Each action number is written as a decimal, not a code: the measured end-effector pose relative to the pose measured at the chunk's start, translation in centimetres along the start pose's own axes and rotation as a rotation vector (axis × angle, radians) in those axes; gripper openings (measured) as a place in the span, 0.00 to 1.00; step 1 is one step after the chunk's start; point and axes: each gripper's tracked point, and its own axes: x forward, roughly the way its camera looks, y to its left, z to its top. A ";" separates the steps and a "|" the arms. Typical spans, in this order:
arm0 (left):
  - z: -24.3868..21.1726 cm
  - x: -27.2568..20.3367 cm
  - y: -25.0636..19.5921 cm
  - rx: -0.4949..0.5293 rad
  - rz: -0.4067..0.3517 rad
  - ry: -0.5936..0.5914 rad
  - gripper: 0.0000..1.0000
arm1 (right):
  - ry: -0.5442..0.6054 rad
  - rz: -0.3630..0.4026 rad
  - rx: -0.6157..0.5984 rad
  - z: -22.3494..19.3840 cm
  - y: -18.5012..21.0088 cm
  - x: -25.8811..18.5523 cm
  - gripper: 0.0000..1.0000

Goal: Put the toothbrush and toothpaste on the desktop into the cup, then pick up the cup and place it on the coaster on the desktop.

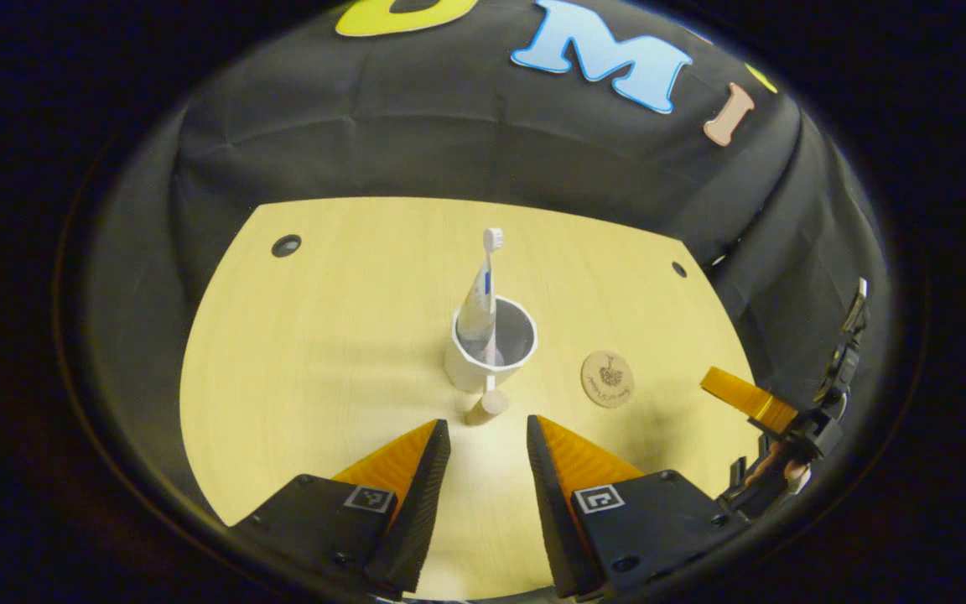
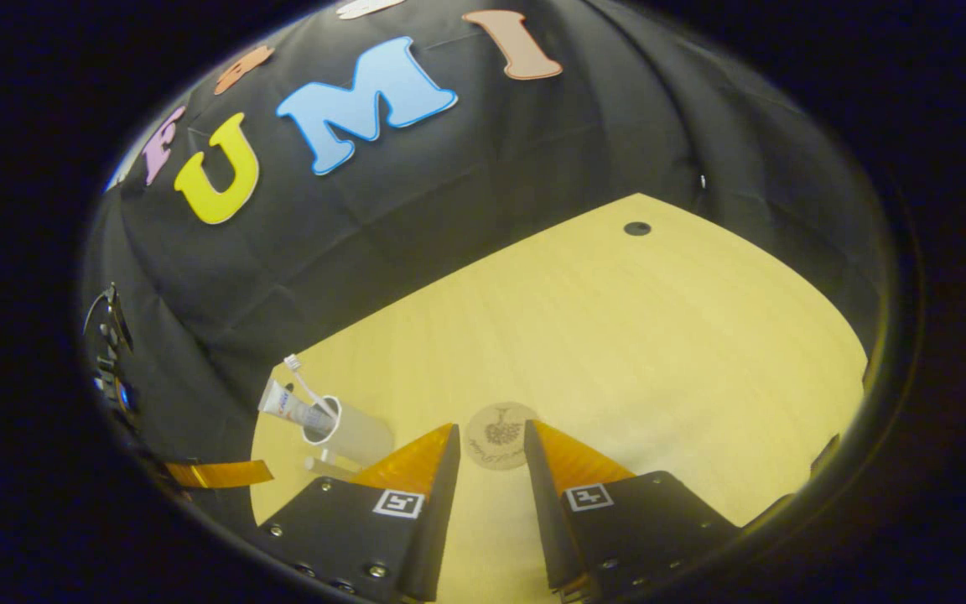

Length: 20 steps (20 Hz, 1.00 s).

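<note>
Left gripper view: left hand-held gripper [image 1: 487, 440] spread, pinching nothing, above the tabletop [image 1: 324, 352]. Cup [image 1: 491, 346] upright at 12 o'clock from its fingers, holding toothbrush [image 1: 492, 252] and toothpaste [image 1: 478, 306]; its handle points toward the fingers. Coaster [image 1: 607, 378] bare, at 3 o'clock from the cup, apart from it. Right hand-held gripper [image 1: 747, 398] at 3 o'clock.

Right gripper view: right hand-held gripper spread, empty, coaster just beyond the finger gap. Cup at 9 o'clock.

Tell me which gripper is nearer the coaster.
Right. The right gripper has the coaster just past its open fingers; the left gripper faces the cup, coaster off to its side.
</note>
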 end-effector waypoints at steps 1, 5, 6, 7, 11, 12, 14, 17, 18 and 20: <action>0.1 0.3 -0.1 0.018 0.003 0.021 0.63 | -0.005 -0.013 0.011 0.1 -0.8 -0.3 0.46; -0.1 2.4 0.1 0.064 0.031 0.089 0.63 | -0.029 -0.055 0.044 0.7 -3.1 -1.2 0.46; 0.1 2.9 -0.1 0.070 0.034 0.100 0.63 | -0.031 -0.066 0.052 0.8 -3.7 -1.4 0.46; 0.3 3.3 -0.1 0.076 0.034 0.117 0.63 | -0.033 -0.074 0.060 0.8 -4.2 -1.5 0.46; -0.1 6.3 -0.6 0.089 0.051 0.187 0.64 | -0.029 -0.099 0.081 0.7 -5.6 -2.0 0.47; -0.2 6.9 -0.6 0.092 0.058 0.206 0.63 | -0.026 -0.104 0.082 0.5 -5.8 -2.0 0.46; -0.5 8.2 -0.5 0.103 0.067 0.246 0.63 | -0.022 -0.113 0.086 0.4 -6.2 -2.1 0.46; -0.8 9.8 0.2 0.116 0.097 0.303 0.64 | -0.007 -0.121 0.093 -0.1 -6.6 -2.0 0.46; -0.9 10.3 0.4 0.116 0.106 0.316 0.63 | 0.001 -0.123 0.095 -0.4 -6.7 -2.0 0.46; -1.3 11.2 0.5 0.123 0.115 0.346 0.63 | 0.012 -0.129 0.103 -0.7 -6.9 -1.7 0.46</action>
